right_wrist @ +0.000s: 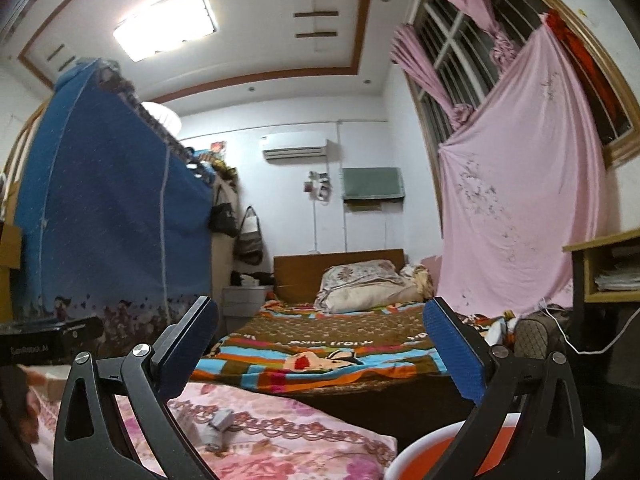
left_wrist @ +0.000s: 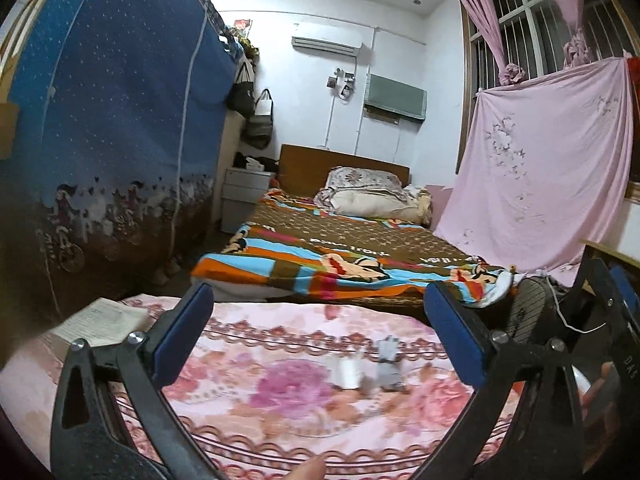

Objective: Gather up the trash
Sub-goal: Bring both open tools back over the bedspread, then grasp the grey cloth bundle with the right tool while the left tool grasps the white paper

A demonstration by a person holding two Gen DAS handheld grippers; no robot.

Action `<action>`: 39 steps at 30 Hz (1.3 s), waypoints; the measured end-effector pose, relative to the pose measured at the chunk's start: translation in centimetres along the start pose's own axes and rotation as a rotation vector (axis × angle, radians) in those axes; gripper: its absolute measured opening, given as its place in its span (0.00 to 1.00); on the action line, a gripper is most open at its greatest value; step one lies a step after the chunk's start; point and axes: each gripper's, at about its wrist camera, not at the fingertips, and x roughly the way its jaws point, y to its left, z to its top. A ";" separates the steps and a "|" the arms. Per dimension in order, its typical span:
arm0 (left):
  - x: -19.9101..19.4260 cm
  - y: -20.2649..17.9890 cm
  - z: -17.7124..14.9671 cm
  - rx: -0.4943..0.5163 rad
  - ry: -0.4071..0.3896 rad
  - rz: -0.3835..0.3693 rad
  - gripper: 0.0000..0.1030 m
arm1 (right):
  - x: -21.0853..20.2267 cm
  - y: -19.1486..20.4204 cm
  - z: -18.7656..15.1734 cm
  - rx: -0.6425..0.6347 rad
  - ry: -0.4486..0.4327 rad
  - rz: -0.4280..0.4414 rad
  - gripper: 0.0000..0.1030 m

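Trash: grey crumpled scrap (left_wrist: 389,366) w/ a white scrap (left_wrist: 347,372) beside it, both loose on the pink floral cloth (left_wrist: 280,420). White bin w/ orange liner (right_wrist: 436,456) sits at the cloth's edge, prob. staged for drop-off. Left gripper (left_wrist: 320,340) and right gripper (right_wrist: 320,352): jaws fully spread, nothing held or touched; left faces the scraps, right is angled above them.

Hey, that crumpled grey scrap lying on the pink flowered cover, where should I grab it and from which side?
Likely best across the middle of the grey scrap, coming down from above with the open left gripper. It lies low on the soft flowered cover, beside a white scrap, and is too blurred to show edges.
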 end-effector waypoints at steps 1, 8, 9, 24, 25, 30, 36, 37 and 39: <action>0.0 0.3 0.0 0.001 -0.002 0.005 0.89 | 0.2 0.5 -0.1 -0.013 0.006 0.008 1.00; 0.7 1.9 -0.1 0.011 -0.016 0.036 0.89 | 2.1 2.5 -1.0 -0.061 0.058 0.053 1.00; 0.8 2.1 -0.1 0.013 -0.024 0.039 0.89 | 2.4 2.7 -1.1 -0.064 0.064 0.060 1.00; 5.0 2.7 -1.6 0.014 0.157 -0.011 0.87 | 8.6 4.4 -4.0 -0.076 0.379 0.198 0.80; 5.5 2.7 -1.8 0.011 0.186 -0.018 0.86 | 9.3 4.4 -4.5 -0.069 0.427 0.213 0.75; 8.5 2.5 -3.5 -0.003 0.374 -0.059 0.60 | 11.9 4.9 -6.6 -0.038 0.629 0.305 0.56; 10.3 2.2 -4.6 -0.034 0.494 -0.135 0.35 | 13.8 6.0 -8.8 -0.030 0.816 0.385 0.38; 10.5 2.1 -4.8 -0.036 0.508 -0.146 0.33 | 13.9 5.9 -9.1 -0.023 0.832 0.393 0.38; 11.0 1.9 -5.1 -0.042 0.540 -0.165 0.24 | 14.0 5.9 -9.4 -0.005 0.861 0.417 0.37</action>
